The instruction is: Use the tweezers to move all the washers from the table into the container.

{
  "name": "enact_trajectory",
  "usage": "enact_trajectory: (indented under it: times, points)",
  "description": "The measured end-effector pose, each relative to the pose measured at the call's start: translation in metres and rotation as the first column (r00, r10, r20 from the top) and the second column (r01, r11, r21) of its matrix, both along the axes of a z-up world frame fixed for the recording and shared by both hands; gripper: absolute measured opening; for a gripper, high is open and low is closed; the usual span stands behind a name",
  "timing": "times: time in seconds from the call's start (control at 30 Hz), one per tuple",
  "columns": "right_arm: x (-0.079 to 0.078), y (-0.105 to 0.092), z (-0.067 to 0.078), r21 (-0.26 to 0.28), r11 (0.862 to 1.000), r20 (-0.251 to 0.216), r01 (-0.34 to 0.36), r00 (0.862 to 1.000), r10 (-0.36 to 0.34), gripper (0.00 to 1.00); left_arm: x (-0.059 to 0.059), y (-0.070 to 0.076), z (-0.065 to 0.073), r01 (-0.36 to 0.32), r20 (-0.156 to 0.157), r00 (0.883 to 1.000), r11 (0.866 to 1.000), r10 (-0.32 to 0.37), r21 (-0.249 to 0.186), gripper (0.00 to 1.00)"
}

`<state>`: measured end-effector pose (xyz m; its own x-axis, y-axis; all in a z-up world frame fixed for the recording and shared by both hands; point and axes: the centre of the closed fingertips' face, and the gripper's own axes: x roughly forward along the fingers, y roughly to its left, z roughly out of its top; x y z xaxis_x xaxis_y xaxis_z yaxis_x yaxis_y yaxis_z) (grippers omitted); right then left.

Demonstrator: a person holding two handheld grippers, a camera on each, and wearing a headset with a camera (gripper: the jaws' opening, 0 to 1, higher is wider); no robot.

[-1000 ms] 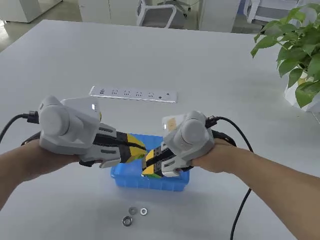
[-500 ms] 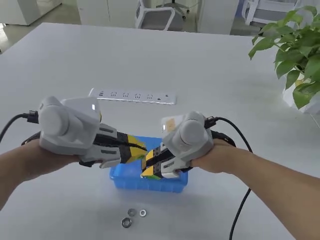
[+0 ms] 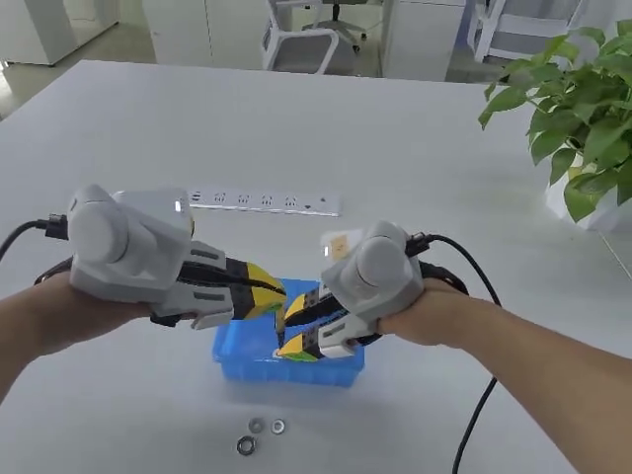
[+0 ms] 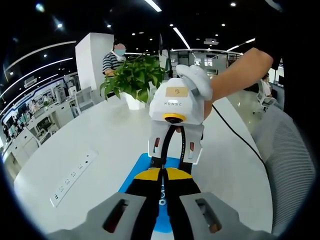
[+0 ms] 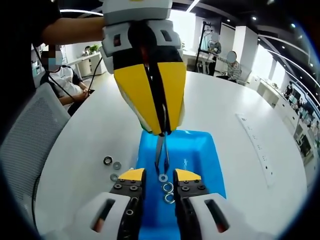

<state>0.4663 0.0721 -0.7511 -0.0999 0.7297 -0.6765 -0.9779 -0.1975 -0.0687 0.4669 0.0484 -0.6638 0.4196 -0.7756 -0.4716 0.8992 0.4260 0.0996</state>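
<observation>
My left gripper (image 3: 277, 288) is shut on thin metal tweezers (image 5: 161, 150), which point down into the blue container (image 3: 240, 357). In the right gripper view the tweezer tips sit right at a washer (image 5: 163, 177); I cannot tell whether they pinch it. Two more washers (image 5: 168, 192) lie on the container floor (image 5: 205, 160). My right gripper (image 3: 293, 326) is open over the container, facing the left one, its jaws (image 5: 159, 176) on either side of the tweezer tips. Three washers (image 3: 258, 433) lie on the table in front of the container, also seen as washers (image 5: 112, 167).
A white power strip (image 3: 262, 201) lies behind the container. A potted plant (image 3: 583, 109) stands at the table's far right. Cables trail from both grippers. Office chairs stand beyond the far edge. People sit in the background of the gripper views.
The head view has shifted a little. Both grippers have stayed over the container, and the right jaws look slightly wider apart.
</observation>
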Motion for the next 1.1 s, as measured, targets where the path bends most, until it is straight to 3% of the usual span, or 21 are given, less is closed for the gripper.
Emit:
enact_trajectory:
  times: [0.47, 0.87, 1.1]
  points:
    - [-0.003, -0.024, 0.018, 0.025, 0.994, -0.004, 0.105, 0.994, -0.105, 0.29, -0.009, -0.002, 0.015, -0.002, 0.006, 1.0, 1.0, 0.002, 0.001, 0.05]
    - [-0.004, -0.054, 0.036, 0.05, 0.972, 0.015, 0.23, 0.973, -0.231, 0.41, -0.018, -0.003, 0.026, -0.013, 0.008, 1.0, 1.0, 0.013, 0.005, 0.05]
    - [-0.005, -0.068, 0.045, 0.073, 0.951, 0.014, 0.3, 0.953, -0.302, 0.48, -0.023, -0.002, 0.033, -0.017, 0.013, 1.0, 1.0, 0.016, 0.009, 0.05]
